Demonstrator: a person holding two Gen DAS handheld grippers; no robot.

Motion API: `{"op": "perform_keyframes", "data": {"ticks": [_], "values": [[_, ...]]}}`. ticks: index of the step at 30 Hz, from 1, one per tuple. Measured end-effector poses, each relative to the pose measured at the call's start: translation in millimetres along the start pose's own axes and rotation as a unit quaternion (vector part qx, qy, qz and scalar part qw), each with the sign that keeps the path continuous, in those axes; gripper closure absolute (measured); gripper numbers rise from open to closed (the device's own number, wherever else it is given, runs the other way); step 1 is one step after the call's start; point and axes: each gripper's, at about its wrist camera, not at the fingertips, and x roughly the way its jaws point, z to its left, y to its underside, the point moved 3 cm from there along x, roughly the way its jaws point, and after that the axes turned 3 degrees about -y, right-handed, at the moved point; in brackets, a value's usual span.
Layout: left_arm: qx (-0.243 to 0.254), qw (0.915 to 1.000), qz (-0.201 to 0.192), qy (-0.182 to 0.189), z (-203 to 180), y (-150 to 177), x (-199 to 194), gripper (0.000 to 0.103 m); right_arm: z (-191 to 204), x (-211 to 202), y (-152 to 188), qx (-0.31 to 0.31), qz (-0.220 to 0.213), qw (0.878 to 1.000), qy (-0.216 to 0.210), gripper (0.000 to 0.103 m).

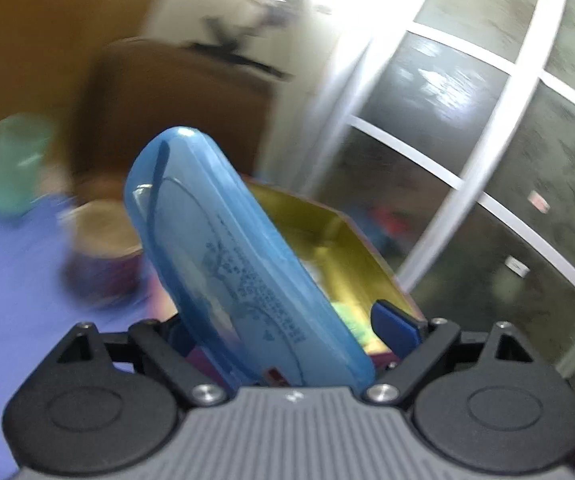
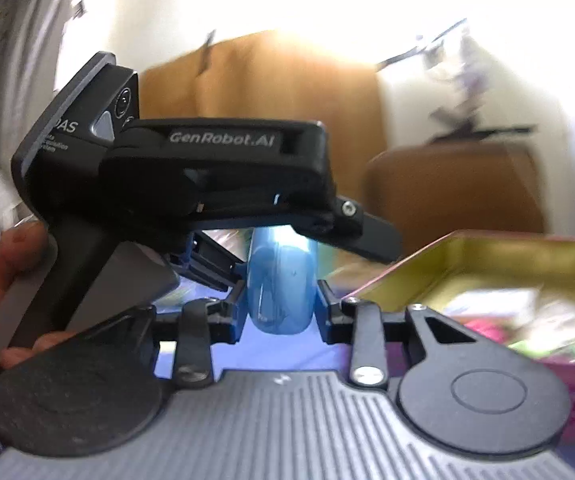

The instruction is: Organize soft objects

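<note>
A soft blue oblong pack [image 1: 223, 264] with printed text stands tilted between the fingers of my left gripper [image 1: 287, 336], which is shut on it. In the right wrist view the same blue pack [image 2: 281, 284] sits end-on between the fingers of my right gripper [image 2: 283, 312], which is closed against it. The left gripper's black body [image 2: 191, 176], held by a hand [image 2: 11, 264], reaches in from the left above the pack. An open gold-lined tin box [image 1: 327, 240] holding colourful items lies just behind the pack; it shows at the right in the right wrist view [image 2: 507, 264].
A blue-purple cloth [image 1: 19, 280] covers the table. A round purple tin [image 1: 103, 252] and a green cup [image 1: 15, 168] stand at the left. A brown chair back [image 1: 175, 108] and a window with white bars [image 1: 467, 140] lie beyond.
</note>
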Motion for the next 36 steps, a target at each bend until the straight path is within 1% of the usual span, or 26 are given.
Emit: {"op": "perform_keyframes", "data": {"ticks": [3, 5, 7, 8, 11, 12, 14, 16, 17, 19, 20, 21, 23, 24, 26, 28, 29, 31, 32, 33, 34, 35, 36], "values": [[0.03, 0.9989, 0.03, 0.018, -31.7, -18.0, 46.6, 0.012, -35.7, -11.9, -5.4, 0.015, -0.023, 0.997, 0.076, 0.066], [0.059, 0.9968, 0.051, 0.02, -54.1, -26.6, 81.3, 0.01, -61.1, -14.9, -7.3, 0.029, -0.023, 0.992, 0.121, 0.066], [0.087, 0.9944, 0.06, 0.007, -74.7, -32.2, 112.9, 0.005, -90.4, -18.2, -10.0, 0.044, -0.022, 0.984, 0.171, 0.065], [0.097, 0.9933, 0.062, -0.005, -82.0, -33.0, 125.3, 0.005, -105.7, -18.5, -11.1, 0.052, -0.02, 0.979, 0.197, 0.064], [0.127, 0.989, 0.052, -0.055, -93.7, -33.2, 145.1, 0.005, -145.2, -16.6, -11.6, 0.072, 0.001, 0.963, 0.258, 0.04], [0.127, 0.9888, 0.046, -0.063, -93.0, -32.4, 144.9, 0.005, -154.5, -20.2, -11.0, 0.086, -0.008, 0.96, 0.268, 0.037], [0.119, 0.9903, 0.037, -0.061, -86.0, -29.4, 133.2, 0.005, -159.8, -29.4, -10.0, 0.099, -0.029, 0.957, 0.27, 0.037], [0.116, 0.9904, 0.017, -0.073, -74.1, -24.5, 109.2, 0.005, -152.5, -35.3, -7.8, 0.09, -0.049, 0.959, 0.263, 0.037], [0.114, 0.9901, 0.005, -0.082, -69.3, -21.8, 97.1, 0.003, -146.1, -32.0, -6.7, 0.084, -0.054, 0.962, 0.253, 0.037], [0.101, 0.9898, -0.026, -0.097, -49.7, -10.2, 59.5, 0.0, -132.5, -27.1, -4.7, 0.073, -0.057, 0.972, 0.216, 0.037], [0.09, 0.9889, -0.044, -0.11, -37.8, -1.8, 36.1, 0.0, -120.5, -21.9, -4.3, 0.068, -0.055, 0.978, 0.19, 0.037], [0.081, 0.9864, -0.055, -0.133, -27.7, 4.2, 16.7, 0.0, -114.0, -14.9, -3.1, 0.062, -0.049, 0.983, 0.165, 0.037], [0.064, 0.9768, -0.064, -0.194, -5.4, 22.1, -24.0, 0.0, -93.5, -3.3, 1.0, 0.052, -0.041, 0.991, 0.117, 0.037], [0.053, 0.9699, -0.066, -0.228, 5.9, 31.6, -42.6, 0.0, -83.3, 1.2, 1.8, 0.049, -0.038, 0.994, 0.088, 0.037], [0.022, 0.9536, -0.063, -0.293, 32.1, 53.5, -75.3, 0.0, -62.3, 8.8, 2.6, 0.044, -0.032, 0.998, 0.028, 0.037], [-0.009, 0.9337, -0.056, -0.353, 60.5, 75.0, -98.2, 0.001, -38.4, 16.9, 2.3, 0.026, -0.015, 0.999, -0.016, 0.038], [-0.033, 0.9236, -0.052, -0.378, 77.7, 86.2, -106.9, 0.001, -26.2, 21.1, 5.1, 0.017, -0.002, 0.999, -0.031, 0.038], [-0.069, 0.9092, -0.046, -0.408, 105.9, 99.9, -118.9, 0.001, -12.9, 29.8, 13.9, -0.002, 0.027, 0.998, -0.051, 0.038], [-0.078, 0.9013, -0.044, -0.424, 118.8, 106.9, -120.7, 0.001, -9.0, 32.4, 15.4, -0.012, 0.045, 0.997, -0.06, 0.038], [-0.092, 0.8985, -0.035, -0.428, 128.9, 111.1, -121.5, 0.002, -7.3, 32.2, 16.3, -0.015, 0.048, 0.996, -0.071, 0.038], [-0.114, 0.9031, -0.04, -0.412, 134.2, 110.0, -123.1, 0.001, -9.3, 32.6, 15.2, -0.013, 0.047, 0.996, -0.074, 0.037], [-0.123, 0.904, -0.062, -0.405, 134.9, 108.5, -127.7, 0.001, -11.3, 33.1, 15.1, -0.006, 0.05, 0.996, -0.07, 0.034], [-0.13, 0.9045, -0.053, -0.403, 137.9, 108.8, -125.8, 0.001, -14.8, 35.6, 14.6, 0.003, 0.058, 0.996, -0.067, 0.032]]}}
